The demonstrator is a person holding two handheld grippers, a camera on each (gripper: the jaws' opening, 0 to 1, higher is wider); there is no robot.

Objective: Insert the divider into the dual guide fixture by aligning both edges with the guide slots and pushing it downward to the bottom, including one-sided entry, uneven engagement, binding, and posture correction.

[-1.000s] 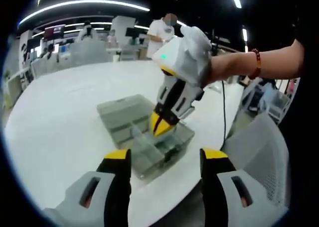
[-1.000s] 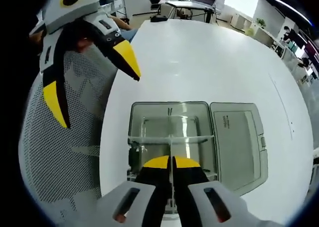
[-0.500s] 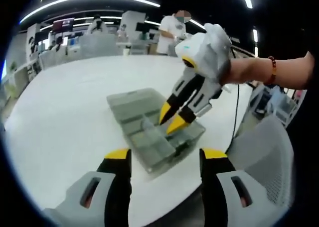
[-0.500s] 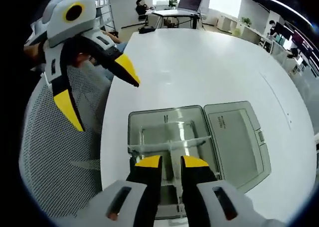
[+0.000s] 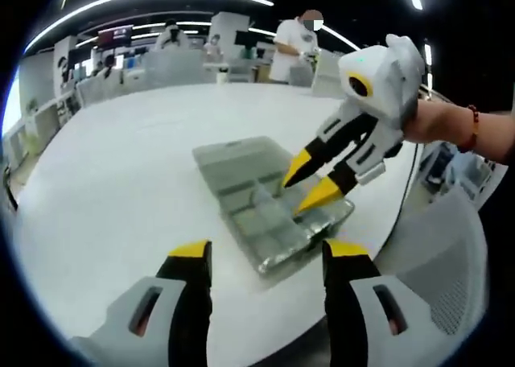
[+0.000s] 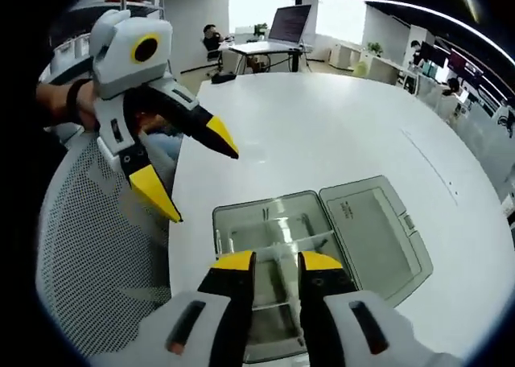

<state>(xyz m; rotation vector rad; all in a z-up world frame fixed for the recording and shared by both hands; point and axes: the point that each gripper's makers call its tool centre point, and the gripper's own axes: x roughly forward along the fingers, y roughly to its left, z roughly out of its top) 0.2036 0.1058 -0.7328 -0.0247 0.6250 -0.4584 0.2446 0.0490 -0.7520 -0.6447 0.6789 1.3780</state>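
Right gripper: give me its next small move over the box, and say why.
Probably lower the right gripper, jaws open, back onto the long divider in the clear box and check its seating. It hangs above the box holding nothing. In the right gripper view the divider stands between the box walls, crossed by another divider; whether it has reached the bottom cannot be told. The left gripper is open, off to the side.

Surface: a wide white table (image 6: 338, 117) with a rounded edge is carrying everything.
On it: a clear grey plastic box (image 6: 278, 246) is lying open near the table's edge.
Lid: the box's lid (image 6: 374, 230) is lying flat on the table, hinged beside the tray.
Other view: the table (image 5: 121, 174) and box (image 5: 265, 202) are showing again there, with the box sitting close to the rim.
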